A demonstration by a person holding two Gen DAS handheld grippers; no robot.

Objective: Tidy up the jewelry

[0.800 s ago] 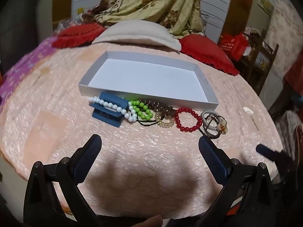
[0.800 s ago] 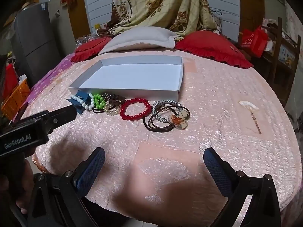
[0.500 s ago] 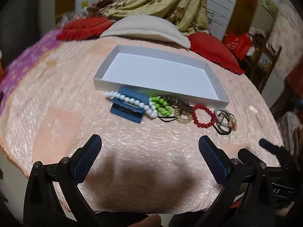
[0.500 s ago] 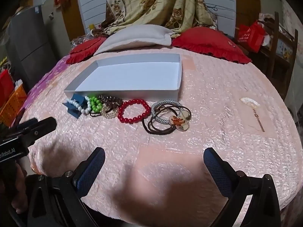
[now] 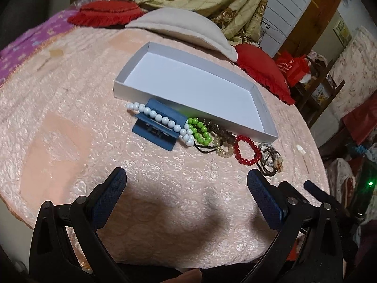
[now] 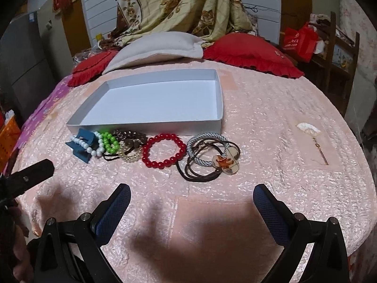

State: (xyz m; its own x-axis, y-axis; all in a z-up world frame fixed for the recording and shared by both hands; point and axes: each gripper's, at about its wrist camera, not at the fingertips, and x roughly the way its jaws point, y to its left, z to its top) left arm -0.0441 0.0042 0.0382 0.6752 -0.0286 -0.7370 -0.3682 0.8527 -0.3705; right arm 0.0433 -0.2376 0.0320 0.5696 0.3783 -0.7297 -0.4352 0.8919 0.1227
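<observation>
Bed with pink textured quilted cover (image 6: 271, 108) fills both views, pillows at far edge: cream flat pillow (image 6: 155, 47) between two red frilled cushions (image 6: 249, 52). Shallow white cardboard box tray (image 6: 216, 87) sits open on the cover, nothing inside. Jewelry lies in a row just in front of the tray's near wall, on the cover, none in the tray. Left to right in right wrist view: blue plastic hair clip (image 6: 81, 151) with white pearl-bead bracelet (image 6: 90, 149) draped over it, green bead bracelet (image 6: 109, 142), dark brown bead bracelet (image 6: 129, 136) touching a clear amber bead bracelet (image 6: 129, 156), red glossy bead bracelet (image 6: 163, 151), then grey braided cord (image 6: 200, 139) tangled with dark brown cord necklace and clear flower pendant (image 6: 226, 161). Small cream fan-shaped hair stick (image 6: 311, 132) lies well apart to the right (alone). Left tool (image 5: 186, 188) has its blue-padded fingers wide apart, empty, hovering over bare cover near the row. Right tool (image 6: 192, 200) likewise spread wide, nothing between fingers, in front of the cord necklace.
</observation>
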